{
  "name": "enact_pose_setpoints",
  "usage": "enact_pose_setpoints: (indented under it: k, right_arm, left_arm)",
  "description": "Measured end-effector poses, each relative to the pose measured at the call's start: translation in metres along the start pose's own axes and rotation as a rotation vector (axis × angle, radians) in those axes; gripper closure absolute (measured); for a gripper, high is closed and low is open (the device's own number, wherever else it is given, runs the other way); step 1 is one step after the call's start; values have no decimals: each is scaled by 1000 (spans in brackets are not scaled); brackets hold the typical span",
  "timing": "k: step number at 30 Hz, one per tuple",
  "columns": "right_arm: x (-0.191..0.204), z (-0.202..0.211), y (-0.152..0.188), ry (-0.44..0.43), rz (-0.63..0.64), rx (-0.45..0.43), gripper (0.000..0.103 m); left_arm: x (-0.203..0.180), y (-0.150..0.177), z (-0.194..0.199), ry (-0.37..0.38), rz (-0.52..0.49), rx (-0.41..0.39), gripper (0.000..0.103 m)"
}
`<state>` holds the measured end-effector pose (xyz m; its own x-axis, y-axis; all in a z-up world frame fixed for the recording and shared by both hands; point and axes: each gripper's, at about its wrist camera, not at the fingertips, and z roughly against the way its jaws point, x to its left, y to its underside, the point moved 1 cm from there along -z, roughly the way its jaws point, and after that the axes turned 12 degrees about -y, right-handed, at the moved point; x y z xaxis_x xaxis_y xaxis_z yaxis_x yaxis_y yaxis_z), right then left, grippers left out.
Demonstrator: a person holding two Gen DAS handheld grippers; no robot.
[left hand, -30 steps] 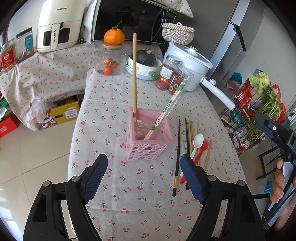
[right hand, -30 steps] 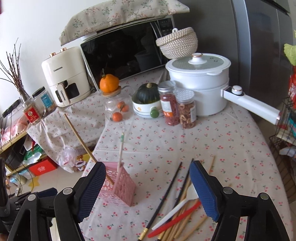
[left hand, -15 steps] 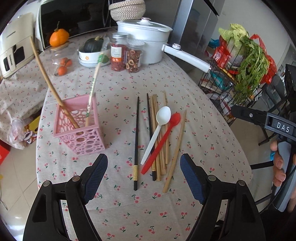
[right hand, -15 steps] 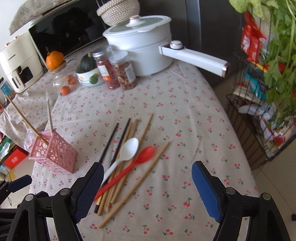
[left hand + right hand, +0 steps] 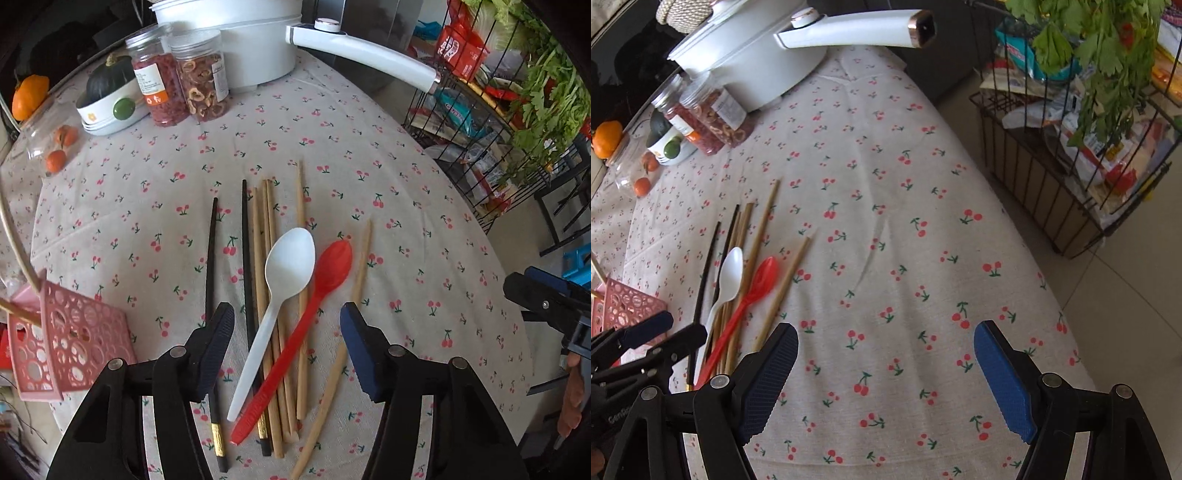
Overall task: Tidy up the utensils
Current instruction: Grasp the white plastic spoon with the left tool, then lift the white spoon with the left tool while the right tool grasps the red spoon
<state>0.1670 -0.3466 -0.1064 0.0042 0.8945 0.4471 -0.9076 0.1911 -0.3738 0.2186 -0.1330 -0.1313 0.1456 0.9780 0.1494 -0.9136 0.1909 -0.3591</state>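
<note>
Left wrist view: left gripper [image 5: 287, 326] closing over utensils, gripping nothing yet.
Two spoons, white spoon [image 5: 280, 295] and red spoon [image 5: 306, 321], two black chopsticks [image 5: 210, 280], pink basket [image 5: 70, 339] at nine o'clock; right gripper [image 5: 886, 354] wide, empty.

My landmark is the pink holder [image 5: 70, 347], a perforated square basket tilted at the left with two sticks in it. To its right on the cloth lie two black chopsticks [image 5: 210, 280], roughly parallel. Further right is a bundle of bamboo chopsticks [image 5: 263, 258]. The white spoon [image 5: 284, 280] and red spoon [image 5: 325, 273] lie slantwise across that bundle, bowls away from me. One bamboo stick [image 5: 360, 266] lies farthest from the holder.
</note>
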Motion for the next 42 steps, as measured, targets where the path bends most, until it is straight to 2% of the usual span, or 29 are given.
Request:
enact_pose_setpoints:
  k: [3, 7, 10, 12, 16, 20, 27, 34, 37, 40, 42]
  right_arm:
    - [-9, -6, -5, 3, -31, 11, 20]
    - [-13, -13, -11, -17, -52, 20, 20]
    - [-12, -18, -14, -17, -46, 28, 20]
    - [-13, -21, -15, -17, -45, 36, 20]
    - [-14, -25, -15, -11, -46, 45, 20]
    - [-13, -27, -15, 2, -39, 52, 20]
    - [-4, -34, -12, -1, -48, 71, 20]
    - [20, -48, -6, -15, -35, 102, 20]
    - [32, -56, -6, -49, -20, 105, 20]
    - [47, -63, -9, -114, 17, 89, 30]
    - [58, -67, -12, -165, 50, 70, 44]
  left_arm:
    - [-3, -15, -16, -34, -16, 10, 41]
    - [-9, -25, -34, -10, -21, 38, 43]
    - [-15, -28, -46, -11, -31, 64, 53]
    - [-19, -29, -51, -25, -39, 75, 62]
    - [-20, -29, -49, -42, -37, 58, 65]
    - [-14, -25, -27, -29, -18, -6, 65]
    - [5, -4, 34, 59, 39, -144, 65]
    - [46, 38, 92, 167, 128, -248, 65]
    - [66, 57, 110, 214, 161, -294, 65]
    - [87, 75, 119, 260, 212, -328, 65]
    - [98, 82, 119, 327, 237, -324, 65]
